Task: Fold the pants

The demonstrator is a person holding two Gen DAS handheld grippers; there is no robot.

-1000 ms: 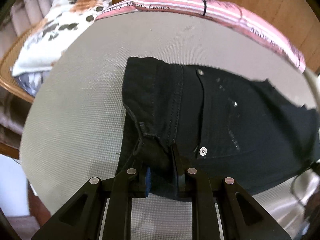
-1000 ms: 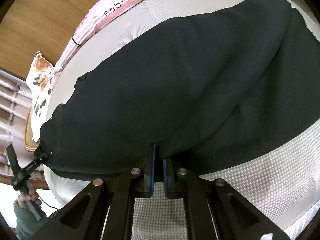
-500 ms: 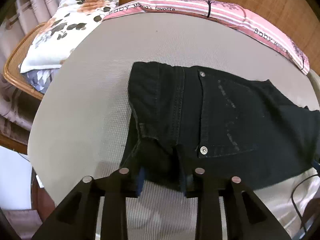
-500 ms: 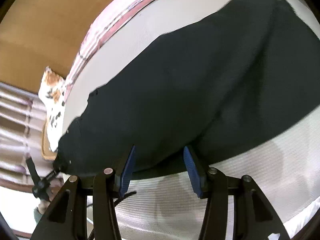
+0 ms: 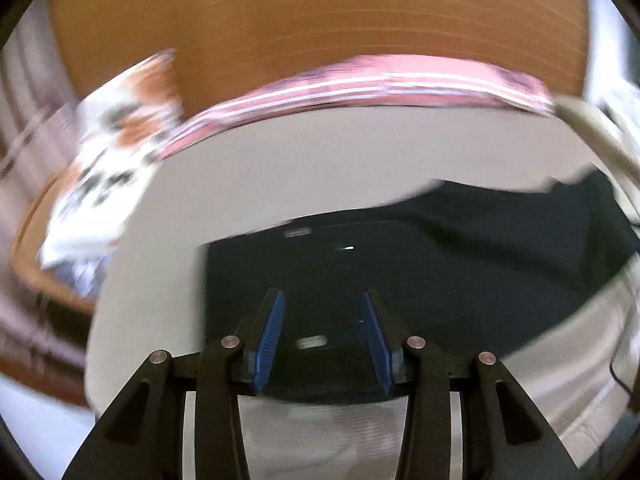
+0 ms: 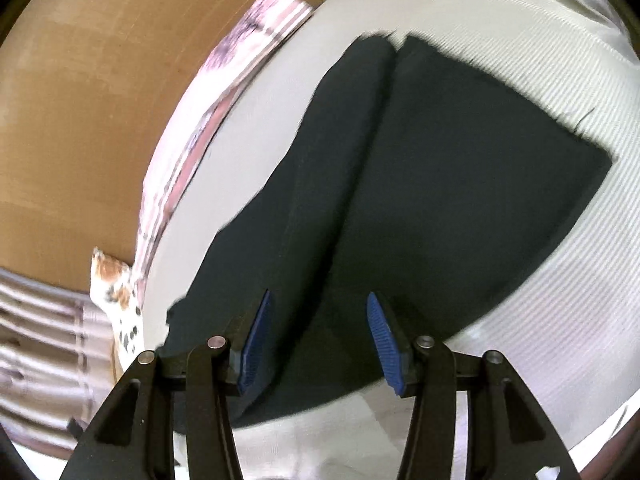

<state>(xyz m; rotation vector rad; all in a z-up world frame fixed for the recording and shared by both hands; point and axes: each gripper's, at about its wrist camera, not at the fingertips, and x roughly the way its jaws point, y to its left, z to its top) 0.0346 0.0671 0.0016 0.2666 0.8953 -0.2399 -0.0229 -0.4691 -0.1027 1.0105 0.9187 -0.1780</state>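
Black pants [image 5: 420, 272] lie flat on a pale woven bed cover [image 5: 280, 168], folded lengthwise. In the blurred left wrist view the waist end with a pocket and rivets sits just below my left gripper [image 5: 323, 300]; its jaws are opening, above the cloth, and pinch nothing. In the right wrist view the two legs [image 6: 420, 184] run away toward the hems at the upper right. My right gripper [image 6: 318, 300] hangs open over the near edge of the legs, its blue pads [image 6: 380, 332] clear of the fabric.
A pink striped blanket [image 5: 380, 84] edges the far side of the bed before a brown headboard [image 5: 320, 20]. A floral pillow [image 5: 108, 160] lies on a wicker chair at the left. Cream bedding [image 6: 500, 4] bunches beyond the pant hems.
Both grippers let go of the pants and opened. They lifted and drew back from the cloth, and both views swung, the left one now blurred.
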